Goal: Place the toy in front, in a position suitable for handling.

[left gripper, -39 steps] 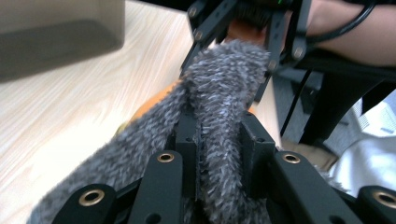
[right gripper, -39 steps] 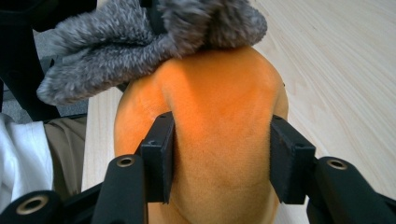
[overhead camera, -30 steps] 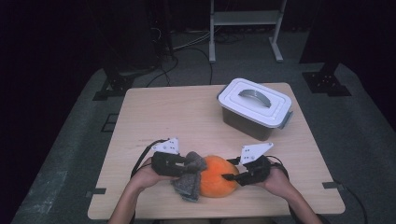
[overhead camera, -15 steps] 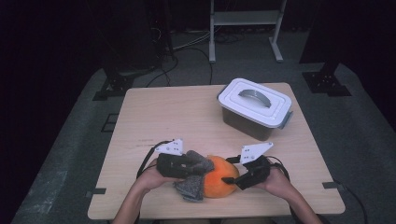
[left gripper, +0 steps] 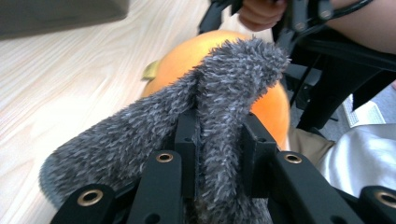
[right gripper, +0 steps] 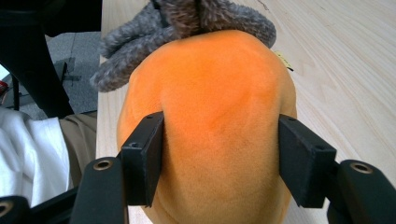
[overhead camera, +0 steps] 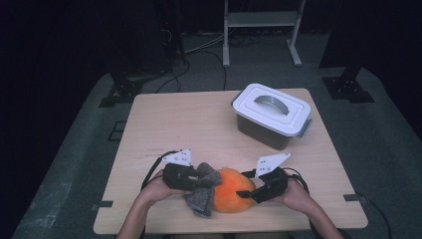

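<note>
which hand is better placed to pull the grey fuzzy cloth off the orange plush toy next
Left, probably. The left gripper is already shut on the grey cloth, so it only has to draw back. The right gripper straddles the orange toy, pads against its sides, suited to steadying it.

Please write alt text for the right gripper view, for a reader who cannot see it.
The right gripper closes its two black jaws on both sides of an orange plush toy lying on a light wooden table. A grey fuzzy cloth lies against the toy's far end.
</note>
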